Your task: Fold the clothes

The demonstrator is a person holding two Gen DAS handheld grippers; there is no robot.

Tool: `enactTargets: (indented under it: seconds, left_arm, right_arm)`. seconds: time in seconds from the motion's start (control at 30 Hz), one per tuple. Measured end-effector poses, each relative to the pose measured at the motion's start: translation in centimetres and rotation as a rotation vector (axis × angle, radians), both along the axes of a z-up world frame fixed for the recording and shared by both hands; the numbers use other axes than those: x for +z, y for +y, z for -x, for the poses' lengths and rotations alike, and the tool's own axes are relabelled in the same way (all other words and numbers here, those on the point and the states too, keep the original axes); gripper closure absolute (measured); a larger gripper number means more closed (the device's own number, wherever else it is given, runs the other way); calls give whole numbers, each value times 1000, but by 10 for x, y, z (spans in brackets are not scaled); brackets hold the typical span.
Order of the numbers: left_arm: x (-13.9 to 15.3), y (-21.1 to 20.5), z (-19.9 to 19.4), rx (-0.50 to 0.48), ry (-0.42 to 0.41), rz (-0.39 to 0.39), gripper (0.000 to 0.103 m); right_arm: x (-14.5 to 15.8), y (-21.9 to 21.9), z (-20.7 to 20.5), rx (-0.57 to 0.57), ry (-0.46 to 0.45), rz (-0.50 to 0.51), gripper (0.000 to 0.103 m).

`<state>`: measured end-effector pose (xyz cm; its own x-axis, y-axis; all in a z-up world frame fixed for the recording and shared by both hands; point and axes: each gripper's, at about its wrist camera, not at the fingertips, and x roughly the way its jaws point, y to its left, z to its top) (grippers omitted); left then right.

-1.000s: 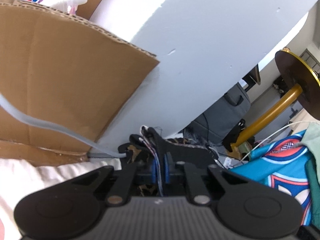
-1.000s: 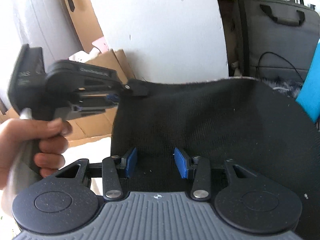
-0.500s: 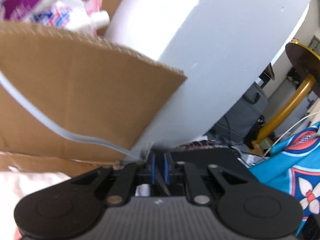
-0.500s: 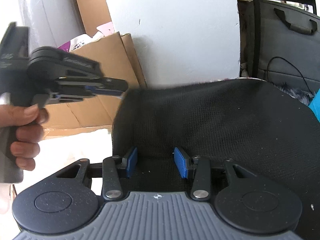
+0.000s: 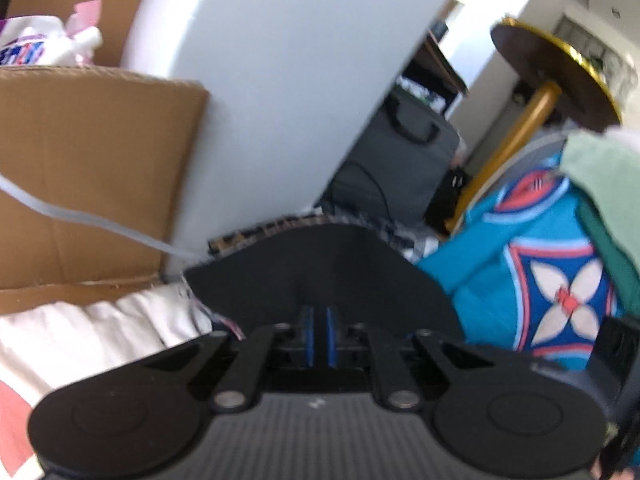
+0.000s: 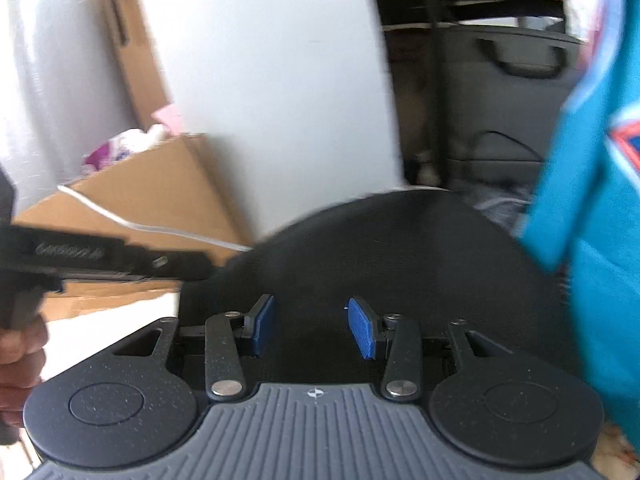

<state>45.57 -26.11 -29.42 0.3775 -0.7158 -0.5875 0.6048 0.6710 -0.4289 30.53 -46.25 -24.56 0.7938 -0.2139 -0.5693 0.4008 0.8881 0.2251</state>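
Left gripper [image 5: 318, 334] pinched tight on the near edge of the black garment [image 5: 320, 268], cloth spread just ahead of it, right gripper [image 6: 311, 326] with blue pads [image 6: 362, 332] wide apart, black fabric lying between them, teal patterned cloth [image 6: 592, 208] hanging at right, cardboard box [image 5: 88, 168] at left.

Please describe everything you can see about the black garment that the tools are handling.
The black garment is a dark, matte, finely textured fabric, blurred by motion. It is held up, its top edge arching in both views. The left tool is closed on its edge; from the right wrist view that tool meets the cloth's left corner. The right tool is open, with cloth behind its blue pads, apparently not pinched. A turquoise patterned cloth overlaps its right side.
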Motion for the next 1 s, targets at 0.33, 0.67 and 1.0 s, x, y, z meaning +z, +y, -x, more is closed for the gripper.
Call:
enactTargets:
  seconds: [0.33, 0.67, 1.0]
  left_arm:
    - [-26, -13, -10, 42, 51, -83, 102]
    - [-13, -32, -5, 57, 12, -227, 101]
    - [10, -29, 23, 47, -14, -196, 102]
  right_arm:
    - [-35, -54, 58, -142, 89, 23, 55]
    - [-47, -66, 93, -191, 118, 3, 55]
    - [-39, -67, 119, -200, 109, -62, 55]
